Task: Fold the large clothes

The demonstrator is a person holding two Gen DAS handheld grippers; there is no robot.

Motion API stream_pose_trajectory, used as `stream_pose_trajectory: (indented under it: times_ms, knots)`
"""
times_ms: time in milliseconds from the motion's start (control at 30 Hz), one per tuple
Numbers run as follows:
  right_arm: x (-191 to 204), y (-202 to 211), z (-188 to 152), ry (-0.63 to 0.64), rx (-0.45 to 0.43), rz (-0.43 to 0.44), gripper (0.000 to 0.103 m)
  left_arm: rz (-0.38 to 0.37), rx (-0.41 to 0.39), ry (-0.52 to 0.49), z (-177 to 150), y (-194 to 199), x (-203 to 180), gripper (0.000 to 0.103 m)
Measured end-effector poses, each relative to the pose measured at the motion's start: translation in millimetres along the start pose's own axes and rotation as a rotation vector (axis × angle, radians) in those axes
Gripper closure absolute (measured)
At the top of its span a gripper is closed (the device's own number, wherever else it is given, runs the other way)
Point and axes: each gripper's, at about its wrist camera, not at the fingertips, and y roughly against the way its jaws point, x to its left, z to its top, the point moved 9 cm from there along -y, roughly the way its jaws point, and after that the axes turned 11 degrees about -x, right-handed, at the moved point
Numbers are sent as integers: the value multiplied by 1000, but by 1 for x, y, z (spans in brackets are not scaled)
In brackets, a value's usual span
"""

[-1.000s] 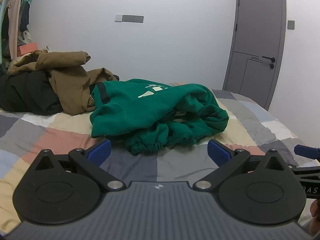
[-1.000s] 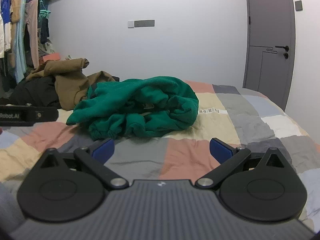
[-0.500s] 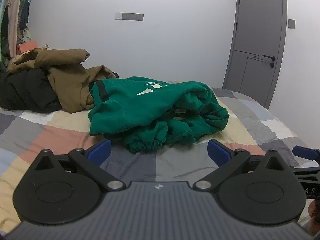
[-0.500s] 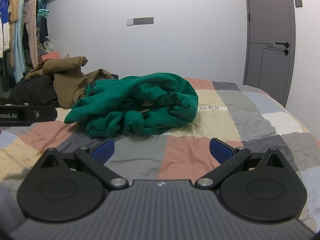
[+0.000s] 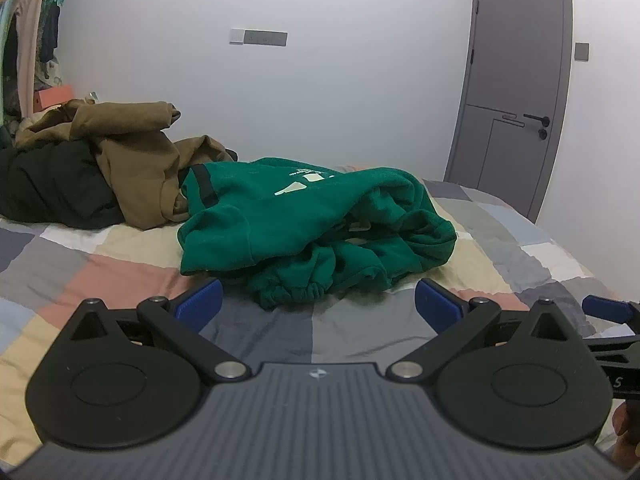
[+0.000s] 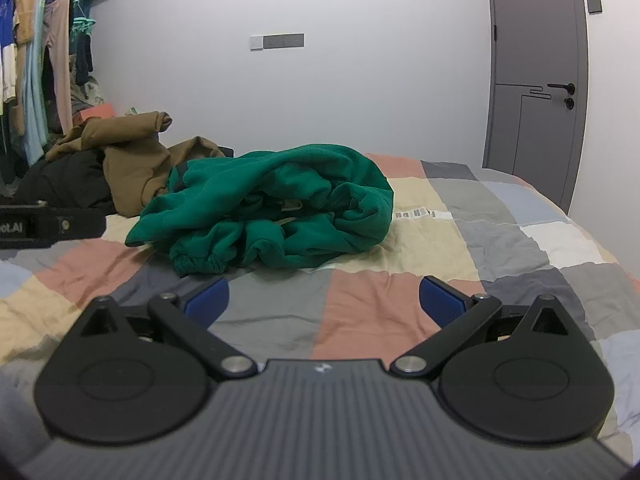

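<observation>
The green sweatshirt (image 5: 316,232) lay crumpled in a heap on the patchwork bedspread (image 6: 360,304), just beside a brown garment (image 5: 136,168) and a black one (image 5: 52,188). The left gripper (image 5: 316,304) and right gripper (image 6: 324,298) hovered short of it, jaws spread wide, holding nothing. The likeliest slip (judging from the bunching) was pinching 2 layers at once near the elastic cuff (image 6: 196,262), so the garment would lift twisted; snagging the bedspread was another.
</observation>
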Motion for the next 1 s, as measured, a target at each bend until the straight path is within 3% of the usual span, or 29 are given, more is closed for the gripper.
stream_pose_trajectory:
  times_ms: [733, 1000]
  knots:
    - [6, -6, 0, -12, -3, 18, 0, -4, 6, 11, -1, -8, 5, 0]
    - [9, -16, 7, -35, 10, 38, 0, -26, 7, 44, 15, -28, 10, 0]
